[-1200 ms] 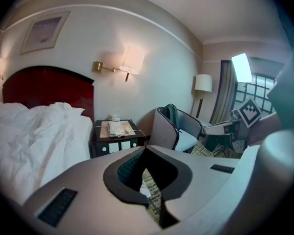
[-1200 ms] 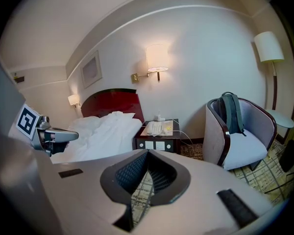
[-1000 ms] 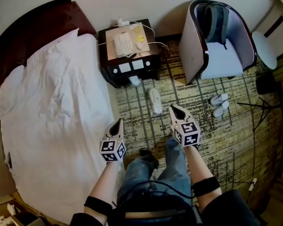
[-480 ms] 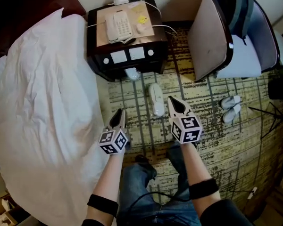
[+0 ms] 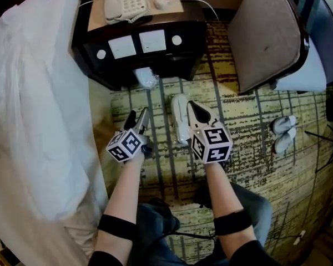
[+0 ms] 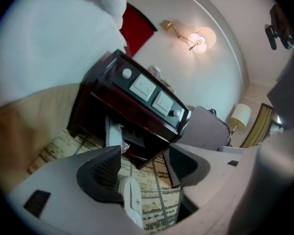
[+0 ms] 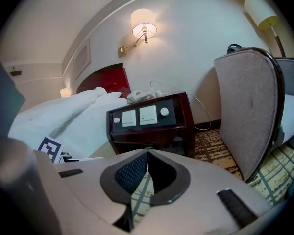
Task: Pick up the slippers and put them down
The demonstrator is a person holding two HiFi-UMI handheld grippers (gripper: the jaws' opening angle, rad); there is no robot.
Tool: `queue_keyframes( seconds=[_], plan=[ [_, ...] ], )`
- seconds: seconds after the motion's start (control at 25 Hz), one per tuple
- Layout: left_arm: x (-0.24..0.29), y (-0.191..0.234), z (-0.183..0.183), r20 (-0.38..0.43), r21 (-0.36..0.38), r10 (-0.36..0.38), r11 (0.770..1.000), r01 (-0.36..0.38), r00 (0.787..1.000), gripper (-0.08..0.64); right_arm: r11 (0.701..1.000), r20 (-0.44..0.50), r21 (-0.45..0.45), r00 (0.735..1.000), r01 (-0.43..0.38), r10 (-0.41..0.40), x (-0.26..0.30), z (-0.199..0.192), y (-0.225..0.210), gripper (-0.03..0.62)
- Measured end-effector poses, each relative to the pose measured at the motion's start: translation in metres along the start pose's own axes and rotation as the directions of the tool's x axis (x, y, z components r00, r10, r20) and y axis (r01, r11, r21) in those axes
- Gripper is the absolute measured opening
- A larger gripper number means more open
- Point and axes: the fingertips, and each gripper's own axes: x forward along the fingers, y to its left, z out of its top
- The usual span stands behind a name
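Bed (image 5: 39, 93): fills the left side, covered by a white duvet whose edge hangs down to the floor.

Nightstand (image 5: 194, 46): dark wood, at top centre just beside the bed; its front panel carries two pale square switches and round knobs.

Telephone (image 5: 122, 1): white, on top of the nightstand.

Wrapped item (image 5: 144, 77): pale, in the nightstand's open lower part; what it is cannot be made out.

Carpet (image 5: 250, 159): yellow and dark with grey stripes, covering the floor between the bed and the chair.

Left gripper (image 5: 137, 117): low over the carpet in front of the nightstand, near the bed's edge and rolled to one side. Its jaws have just been opening and stand about half apart. In the left gripper view the slipper shows through the gap, lying on the carpet with neither pad on it, so nothing is gripped.

Slipper (image 5: 179, 121): white, flat on the carpet in front of the nightstand, between the two grippers.

Right gripper (image 5: 191, 105): just beside the slipper and overlapping its right edge in the head view. Its jaws are pressed together with nothing in them.

Armchair (image 5: 266, 43): grey, at top right, its side turned towards the nightstand.

Pair of slippers (image 5: 283, 133): white, side by side on the carpet at the far right, well apart from both grippers.
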Motion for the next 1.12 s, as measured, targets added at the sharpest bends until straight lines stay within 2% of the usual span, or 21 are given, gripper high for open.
queue_keyframes(
  seconds=[0.16, 0.4, 0.52, 0.68, 0.84, 1.12],
  plan=[
    [0.056, 0.049, -0.027, 0.034, -0.076, -0.015, 0.997, 0.018, 0.999, 0.362, 1.0, 0.025, -0.014, 1.0, -0.005, 0.006, 0.04, -0.046, -0.017, 0.003],
    [0.121, 0.11, -0.062, 0.076, -0.204, -0.033, 0.978, 0.048, 0.997, 0.4, 0.999, 0.07, -0.041, 0.997, -0.007, 0.01, 0.084, -0.09, -0.04, 0.003],
    [0.144, 0.131, -0.07, 0.091, -0.283, -0.047, 0.957, 0.071, 0.995, 0.4, 0.999, 0.088, -0.045, 0.996, -0.003, 0.007, 0.096, -0.1, -0.043, 0.003],
    [0.167, 0.149, -0.077, 0.079, -0.389, -0.086, 0.915, 0.11, 0.993, 0.4, 0.999, 0.097, -0.052, 0.995, -0.001, 0.006, 0.097, -0.106, -0.042, 0.003],
    [0.185, 0.157, -0.077, 0.018, -0.433, -0.155, 0.889, 0.147, 0.988, 0.4, 0.997, 0.097, -0.08, 0.995, -0.004, 0.012, 0.095, -0.107, -0.04, 0.003],
    [0.209, 0.16, -0.066, -0.02, -0.457, -0.223, 0.869, 0.189, 0.975, 0.4, 0.994, 0.094, -0.11, 0.995, -0.005, 0.016, 0.099, -0.106, -0.047, 0.003]
  ],
)
